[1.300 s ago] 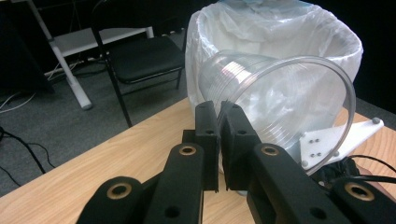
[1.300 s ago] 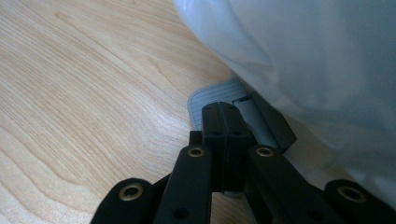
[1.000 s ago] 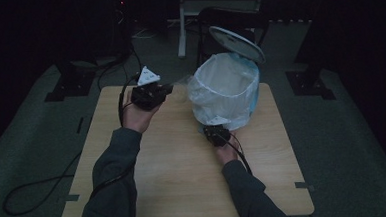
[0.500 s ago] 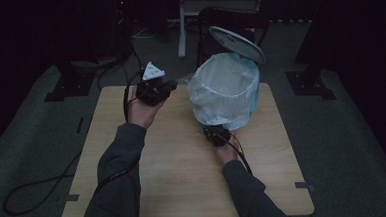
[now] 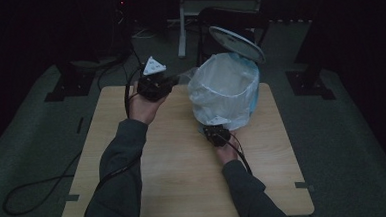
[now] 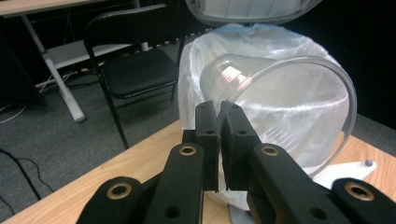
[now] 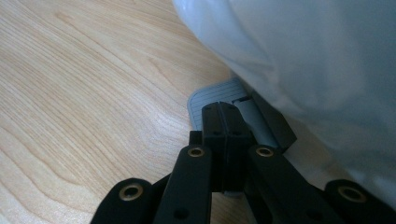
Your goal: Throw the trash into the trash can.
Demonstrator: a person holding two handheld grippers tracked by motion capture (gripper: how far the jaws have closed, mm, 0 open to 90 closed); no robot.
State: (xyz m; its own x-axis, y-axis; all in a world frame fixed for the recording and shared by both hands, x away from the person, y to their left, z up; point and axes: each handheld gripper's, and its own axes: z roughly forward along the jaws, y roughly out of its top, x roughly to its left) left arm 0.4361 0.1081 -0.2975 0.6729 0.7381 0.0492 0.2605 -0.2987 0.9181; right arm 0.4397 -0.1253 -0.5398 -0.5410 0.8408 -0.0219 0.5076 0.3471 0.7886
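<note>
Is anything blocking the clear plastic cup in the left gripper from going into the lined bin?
Nothing visible does. The clear cup, pinched by the left gripper, sits beside the bag-lined bin, whose lid stands raised with the right gripper on the pedal.

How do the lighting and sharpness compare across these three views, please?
High view: dim and dark all round, though the table and the lined bin are still readable. Left gripper view: brighter; the clear cup in the left gripper carries small glints and is fairly sharp. Right gripper view: well lit; the bag is a soft blur, while the pedal under the right gripper is sharper.
</note>
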